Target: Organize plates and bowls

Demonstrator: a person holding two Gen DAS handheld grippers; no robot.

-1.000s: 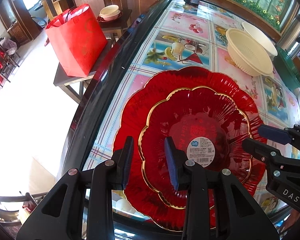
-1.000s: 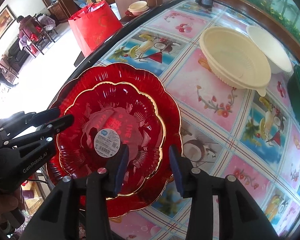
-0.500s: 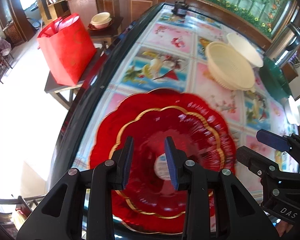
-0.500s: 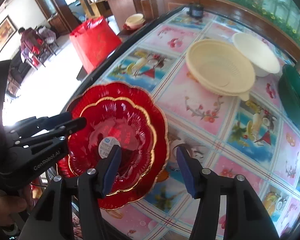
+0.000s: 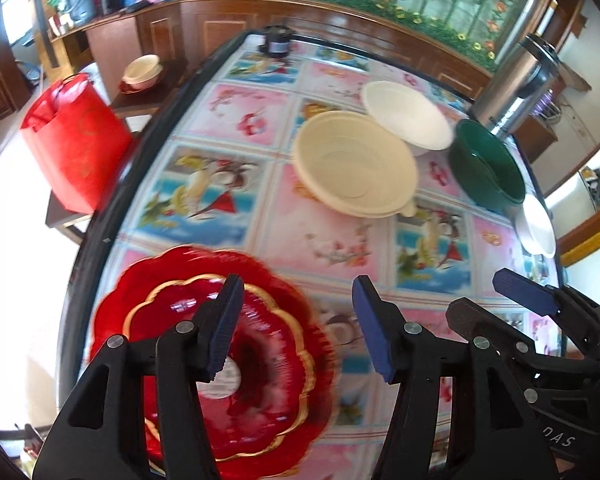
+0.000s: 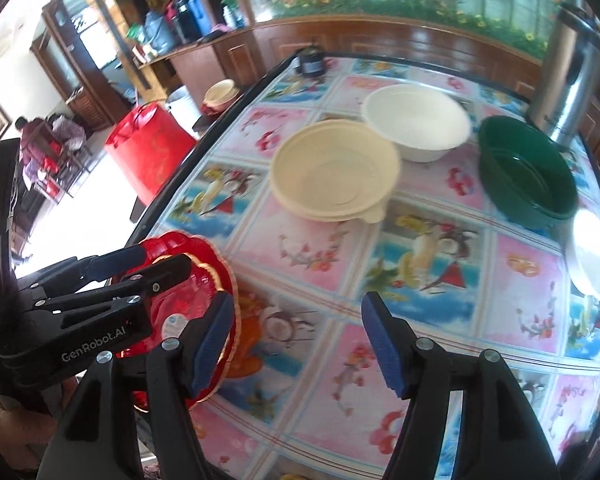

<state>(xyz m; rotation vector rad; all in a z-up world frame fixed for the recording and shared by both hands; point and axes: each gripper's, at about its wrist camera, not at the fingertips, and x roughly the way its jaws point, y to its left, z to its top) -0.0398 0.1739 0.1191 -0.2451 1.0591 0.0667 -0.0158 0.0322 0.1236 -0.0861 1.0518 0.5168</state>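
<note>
The left claw (image 5: pixel 296 328) and the right claw (image 6: pixel 298 338) are both released; their jaws have just been opening, with nothing between them. The small red gold-rimmed glass plate (image 5: pixel 236 360) lies nested in the bigger red scalloped plate (image 5: pixel 112 320), below the left claw and near the edge of the flower-patterned surface (image 6: pixel 440 320), probably stacked to save space. Ahead of both claws the cream plastic bowl (image 6: pixel 334 168), the white bowl (image 6: pixel 416 120) and the dark green bowl (image 6: pixel 528 172) stand, with open room before them.

Two stacked red plates (image 5: pixel 260 364) sit lower left; cream bowl (image 5: pixel 354 164), white bowl (image 5: pixel 408 120) and green bowl (image 5: pixel 486 168) upper right.
</note>
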